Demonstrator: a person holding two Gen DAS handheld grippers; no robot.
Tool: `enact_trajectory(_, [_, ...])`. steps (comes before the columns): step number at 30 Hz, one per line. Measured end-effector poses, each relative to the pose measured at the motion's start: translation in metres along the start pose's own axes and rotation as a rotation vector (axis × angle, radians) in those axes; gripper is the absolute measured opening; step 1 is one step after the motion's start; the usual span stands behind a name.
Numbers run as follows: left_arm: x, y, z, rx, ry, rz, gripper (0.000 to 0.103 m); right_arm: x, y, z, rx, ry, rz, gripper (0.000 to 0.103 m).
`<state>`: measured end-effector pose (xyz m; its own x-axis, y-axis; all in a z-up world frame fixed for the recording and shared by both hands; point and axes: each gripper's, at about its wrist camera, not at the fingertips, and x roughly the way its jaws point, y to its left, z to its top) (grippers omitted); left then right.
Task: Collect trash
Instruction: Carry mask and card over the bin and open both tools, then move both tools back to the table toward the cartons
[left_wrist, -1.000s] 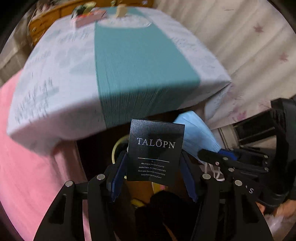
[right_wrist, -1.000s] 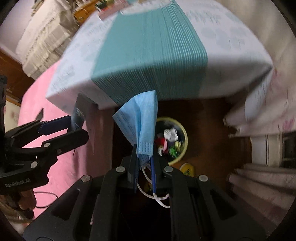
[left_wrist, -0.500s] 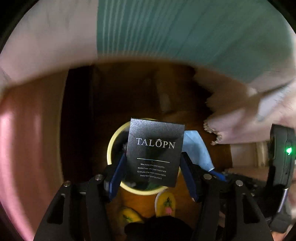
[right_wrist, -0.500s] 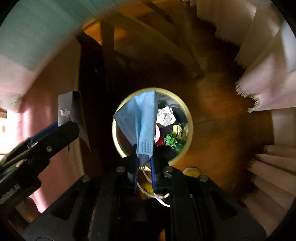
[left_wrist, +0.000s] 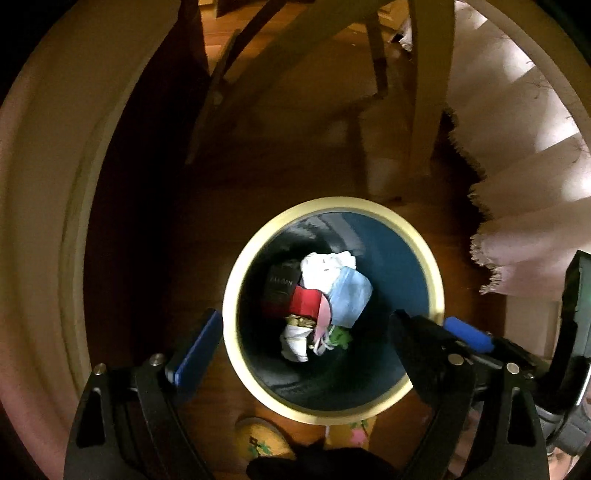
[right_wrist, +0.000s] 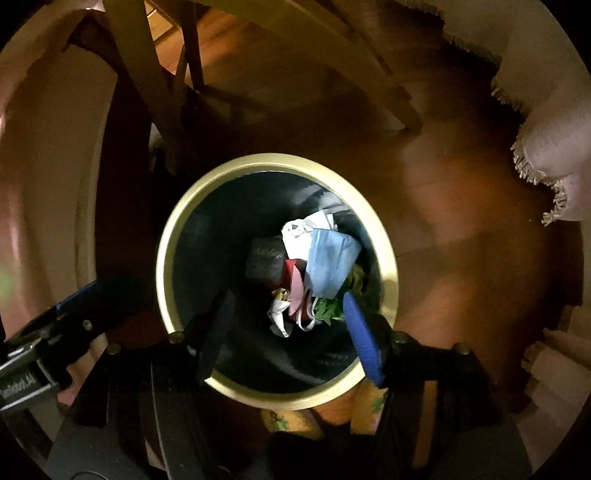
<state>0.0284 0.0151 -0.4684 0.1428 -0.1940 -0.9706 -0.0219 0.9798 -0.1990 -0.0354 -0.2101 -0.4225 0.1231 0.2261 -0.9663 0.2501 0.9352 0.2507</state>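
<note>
Round waste bin (left_wrist: 334, 415) under both grippers: cream-yellow rim, dark blue inside. In it: pale blue pleated face mask (right_wrist: 330, 260), black card w/ pale lettering (left_wrist: 280, 286), red box (left_wrist: 304, 303), white crumpled paper (left_wrist: 325, 266), green scrap (right_wrist: 327, 309). Finger pads (right_wrist: 364, 341) blue, gripper frames black; floor (right_wrist: 461, 258) red-brown wood; slippers (left_wrist: 258, 439) yellow w/ flower print.

Dim warm light, blurry fisheye edges w/ vignetting

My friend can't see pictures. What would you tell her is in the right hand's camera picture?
Looking straight down into a round bin with a pale yellow rim, holding a blue face mask, a black card and crumpled scraps. The right gripper hangs open and empty above it, the left gripper beside it.
</note>
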Motion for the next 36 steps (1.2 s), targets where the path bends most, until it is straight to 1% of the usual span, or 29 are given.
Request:
enact_trajectory(2, [0.012, -0.011, -0.004, -0.006, -0.007, 0.002, 0.092, 0.0, -0.005, 0.003, -0.008, -0.003, -0.006, 0.059])
enact_trajectory(5, [0.004, -0.021, -0.013, -0.009, -0.031, 0.017, 0.092, -0.006, -0.007, 0.004, -0.031, -0.024, -0.017, 0.059])
enact_trajectory(6, [0.008, -0.027, -0.016, -0.01, -0.037, 0.021, 0.092, -0.013, -0.005, 0.003, -0.039, -0.029, -0.02, 0.059])
enact_trajectory(7, [0.003, -0.029, -0.016, -0.01, -0.042, 0.023, 0.092, -0.018, -0.006, 0.002, -0.045, -0.034, -0.021, 0.059])
enact_trajectory(8, [0.018, -0.032, -0.013, -0.013, -0.047, 0.02, 0.092, -0.019, -0.008, 0.004, -0.049, -0.036, -0.02, 0.059])
enact_trajectory(9, [0.014, -0.034, -0.014, -0.014, -0.051, 0.018, 0.092, -0.029, -0.006, 0.003, -0.056, -0.04, -0.02, 0.059])
enact_trajectory(10, [0.001, -0.036, -0.014, -0.014, -0.056, 0.018, 0.092, -0.035, -0.004, 0.005, -0.059, -0.042, -0.022, 0.059])
enact_trajectory(11, [-0.021, -0.034, -0.009, -0.013, -0.059, 0.018, 0.092, -0.046, -0.002, 0.004, -0.062, -0.045, -0.023, 0.059])
enact_trajectory(12, [-0.038, -0.04, -0.012, -0.012, -0.068, 0.019, 0.092, -0.053, -0.001, 0.004, -0.063, -0.047, -0.021, 0.059])
enact_trajectory(15, [-0.099, -0.049, -0.014, -0.002, -0.091, 0.03, 0.092, -0.094, 0.009, -0.001, -0.064, -0.052, -0.015, 0.059])
enact_trajectory(20, [-0.206, -0.064, -0.017, 0.016, -0.113, 0.009, 0.092, -0.182, 0.039, -0.009, -0.092, -0.082, -0.005, 0.059])
enact_trajectory(21, [-0.229, -0.068, -0.017, 0.024, -0.12, 0.005, 0.092, -0.206, 0.047, -0.01, -0.098, -0.091, 0.0, 0.059])
enact_trajectory(24, [-0.301, -0.079, -0.016, 0.059, -0.159, 0.007, 0.092, -0.259, 0.067, -0.009, -0.109, -0.121, 0.014, 0.059])
enact_trajectory(27, [-0.371, -0.087, -0.014, 0.094, -0.21, 0.017, 0.092, -0.326, 0.091, -0.007, -0.146, -0.178, 0.032, 0.059])
enact_trajectory(30, [-0.431, -0.093, -0.011, 0.106, -0.255, 0.023, 0.092, -0.376, 0.111, -0.004, -0.185, -0.234, 0.043, 0.059])
enact_trajectory(33, [-0.482, -0.1, -0.006, 0.101, -0.298, 0.02, 0.092, -0.43, 0.131, 0.0, -0.232, -0.302, 0.053, 0.059])
enact_trajectory(36, [-0.526, -0.107, -0.001, 0.102, -0.345, 0.015, 0.092, -0.472, 0.144, 0.006, -0.267, -0.353, 0.07, 0.059])
